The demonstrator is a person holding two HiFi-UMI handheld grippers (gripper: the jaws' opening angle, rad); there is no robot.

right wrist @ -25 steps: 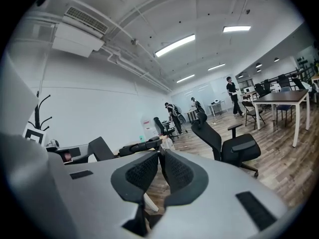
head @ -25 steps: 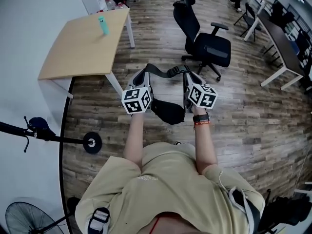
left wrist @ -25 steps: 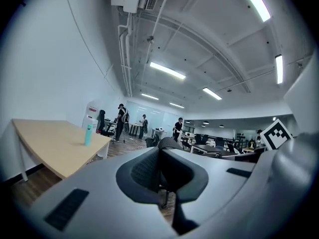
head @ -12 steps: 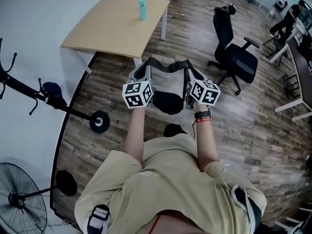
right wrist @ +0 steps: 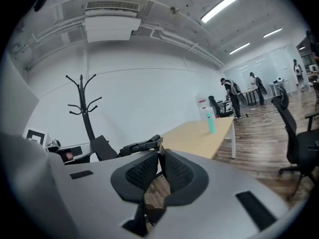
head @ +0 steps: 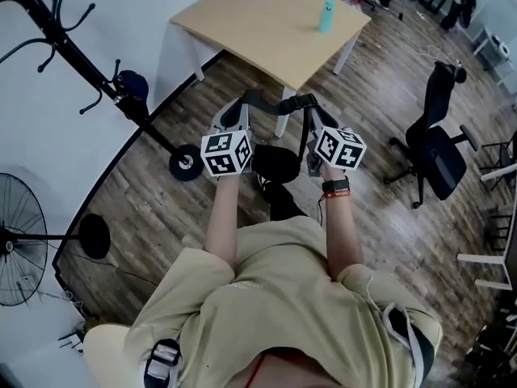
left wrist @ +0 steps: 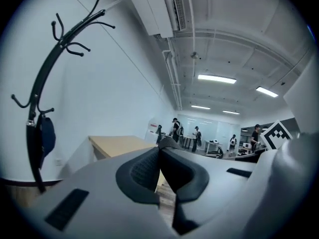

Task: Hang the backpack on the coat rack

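The black backpack (head: 275,165) hangs between my two grippers by its top strap (head: 279,102). My left gripper (head: 244,103) is shut on the strap's left end (left wrist: 167,142). My right gripper (head: 311,110) is shut on the right end, beside a black buckle (right wrist: 141,145). The black coat rack (head: 89,59) stands to the left by the white wall, its round base (head: 186,166) on the floor left of my left gripper. In the left gripper view the coat rack (left wrist: 36,108) rises at far left. It also shows in the right gripper view as a coat rack (right wrist: 85,106) behind the strap.
A dark blue cap (head: 130,84) hangs on the rack. A wooden table (head: 266,23) with a teal bottle (head: 325,14) stands just ahead. A black office chair (head: 436,148) is to the right, a floor fan (head: 18,249) at far left. People stand far off (left wrist: 175,129).
The whole view has swung left: the coat rack now shows full at upper left, and the table is straight ahead. Both grippers keep their hold on the strap, level as before.
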